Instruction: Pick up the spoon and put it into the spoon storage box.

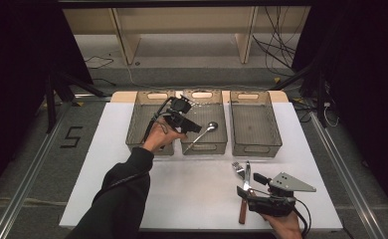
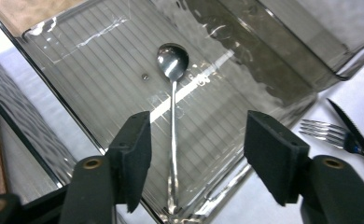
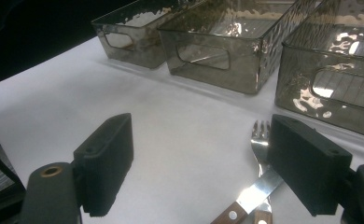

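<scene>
Left gripper point(image 2: 196, 161) is hovering over the middle bin point(image 1: 221, 105), jaws standing apart, gripping nothing; spoon point(image 2: 172, 116) is lying loose on that bin's floor below. Right gripper point(image 3: 203, 163) is gaping empty beside the fork point(image 3: 261, 140) and knife point(image 3: 251, 196).

Light falls from above onto the white table point(image 1: 197, 194), bright against dark surroundings. Glare streaks the bin point(image 2: 101, 51) floor and the spoon point(image 2: 172, 63) ahead of the left gripper point(image 2: 196, 144). The right gripper point(image 3: 201, 163) jaws look soft; bin walls beyond glint.
</scene>
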Tool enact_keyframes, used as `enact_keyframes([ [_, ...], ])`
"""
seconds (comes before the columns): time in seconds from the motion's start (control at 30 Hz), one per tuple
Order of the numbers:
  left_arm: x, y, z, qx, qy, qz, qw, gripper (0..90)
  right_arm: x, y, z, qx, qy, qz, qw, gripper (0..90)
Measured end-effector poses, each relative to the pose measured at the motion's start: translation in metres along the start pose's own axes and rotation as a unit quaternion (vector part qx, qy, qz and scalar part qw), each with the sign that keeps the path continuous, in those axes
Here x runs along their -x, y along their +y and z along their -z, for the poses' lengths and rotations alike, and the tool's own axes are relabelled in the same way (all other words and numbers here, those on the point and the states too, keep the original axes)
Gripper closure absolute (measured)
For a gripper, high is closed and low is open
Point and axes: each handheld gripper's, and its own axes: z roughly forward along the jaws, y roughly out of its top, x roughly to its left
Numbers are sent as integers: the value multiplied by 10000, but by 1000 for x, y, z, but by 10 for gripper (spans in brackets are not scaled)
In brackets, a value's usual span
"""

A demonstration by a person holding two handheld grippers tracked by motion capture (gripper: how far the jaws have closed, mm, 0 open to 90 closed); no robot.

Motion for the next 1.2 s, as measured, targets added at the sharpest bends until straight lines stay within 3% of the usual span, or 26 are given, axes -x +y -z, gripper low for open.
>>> enact_keyframes([
  [0.43, 4, -14, 28, 317, -185, -12, 9993, 299, 0, 0, 0, -41, -10, -5, 10000, 236],
  [0.63, 6, -33, 41, 449, -256, -100, 9986, 275, 0, 0, 0, -43, -12, -25, 10000, 236],
  [1.2, 8, -82, 70, 889, -440, -53, 9951, 242, 2, 0, -2, -193, -101, -48, 9998, 236],
])
